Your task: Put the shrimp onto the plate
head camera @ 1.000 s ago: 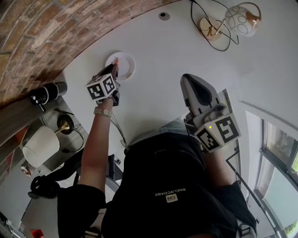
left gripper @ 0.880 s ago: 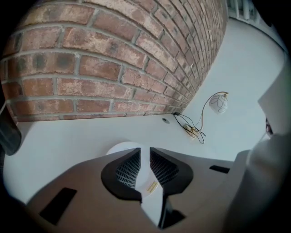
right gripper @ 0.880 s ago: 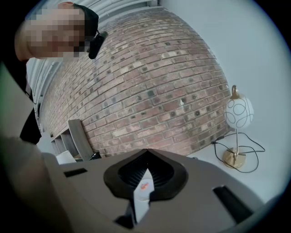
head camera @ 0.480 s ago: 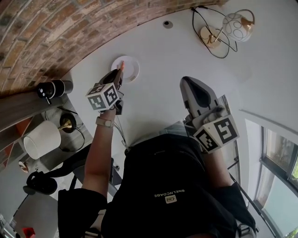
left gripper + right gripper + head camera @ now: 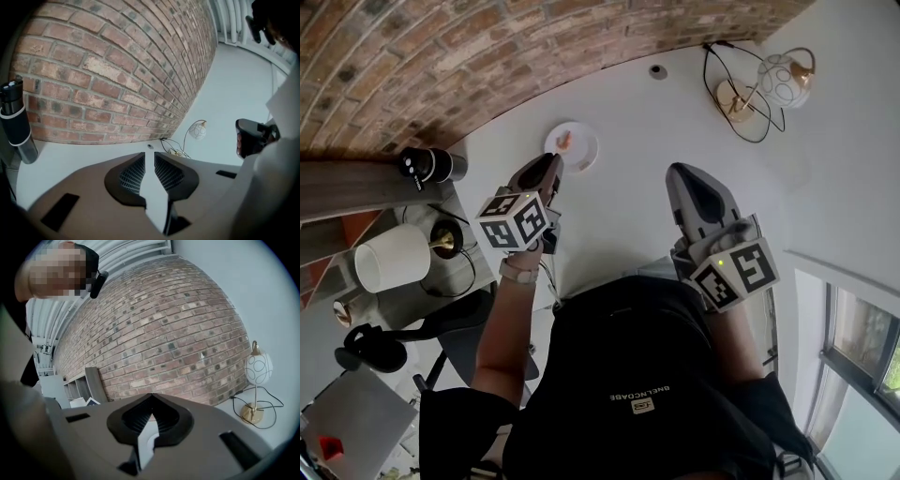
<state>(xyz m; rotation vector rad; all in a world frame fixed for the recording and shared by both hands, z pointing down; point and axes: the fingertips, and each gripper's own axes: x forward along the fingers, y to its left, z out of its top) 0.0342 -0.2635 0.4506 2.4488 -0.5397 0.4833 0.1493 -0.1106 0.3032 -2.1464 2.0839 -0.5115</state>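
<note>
A small orange shrimp [image 5: 564,141] lies on the round white plate [image 5: 581,155], which stands at the far side of the white table near the brick wall. My left gripper [image 5: 551,169] hovers just short of the plate. Its jaws stand a narrow gap apart, open, with nothing between them in the left gripper view [image 5: 150,154]. Neither plate nor shrimp shows in that view. My right gripper [image 5: 680,173] is held over the middle of the table, well right of the plate. Its jaws meet at the tips, shut on nothing [image 5: 151,397].
A globe lamp [image 5: 783,80] with a gold base [image 5: 736,101] and a black cable stands at the back right. A black bottle [image 5: 427,164] stands at the table's left edge by the brick wall [image 5: 441,66]. A white lampshade [image 5: 389,258] sits lower left.
The left gripper held the shrimp over the plate. It has let go, the shrimp now lies on the plate, and the gripper has drawn back. The right gripper stayed in place.
</note>
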